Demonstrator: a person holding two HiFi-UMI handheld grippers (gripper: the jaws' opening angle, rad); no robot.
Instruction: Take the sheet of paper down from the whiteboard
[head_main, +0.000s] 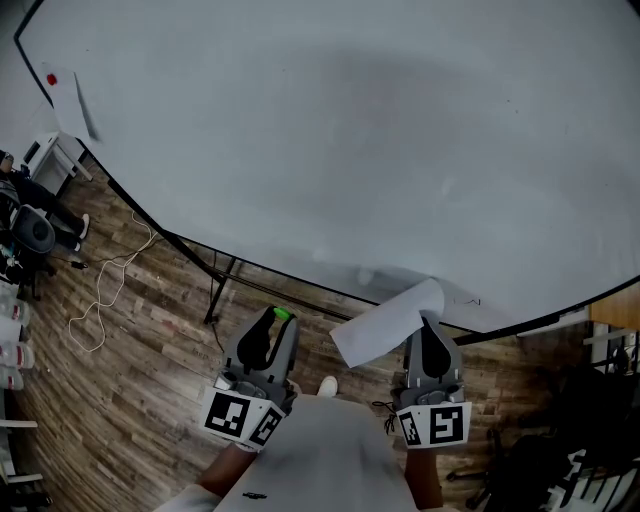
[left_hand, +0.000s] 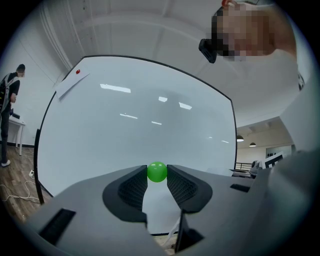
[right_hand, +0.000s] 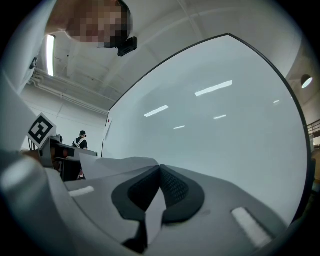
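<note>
**Figure: sheet and magnet both in hand, seen from the head view and the two gripper views.**

The right gripper (head_main: 428, 326) has its jaws pressed together on the sheet of paper (head_main: 385, 325). In the right gripper view a thin strip of paper runs down between the ribbed pads. The left gripper (head_main: 274, 330) pinches a small green magnet (left_hand: 157, 171) at the very tips of its pads, which touch it on both sides.

The sheet is caught near its right end. From the jaws it spreads leftward and slightly nearer, so its free end points toward the left gripper and lies between the two. Its long axis runs roughly left to right across the scene, tilted so the right end is farther away. That far corner overlaps the lower edge of the whiteboard (head_main: 330, 140) in the head view, and whether it touches the board cannot be told.

The sheet appears to be off the board, with only the right gripper bearing it. The left gripper is nearer the loose end, but it is occupied by the magnet.

Both grippers point toward the board, which lies on the far side of them. The coming move therefore probably turns on drawing the sheet nearward, away from the board.

A second sheet (head_main: 78, 103) hangs under a red magnet (head_main: 52, 79) at the board's far left, well apart from both grippers.
</note>
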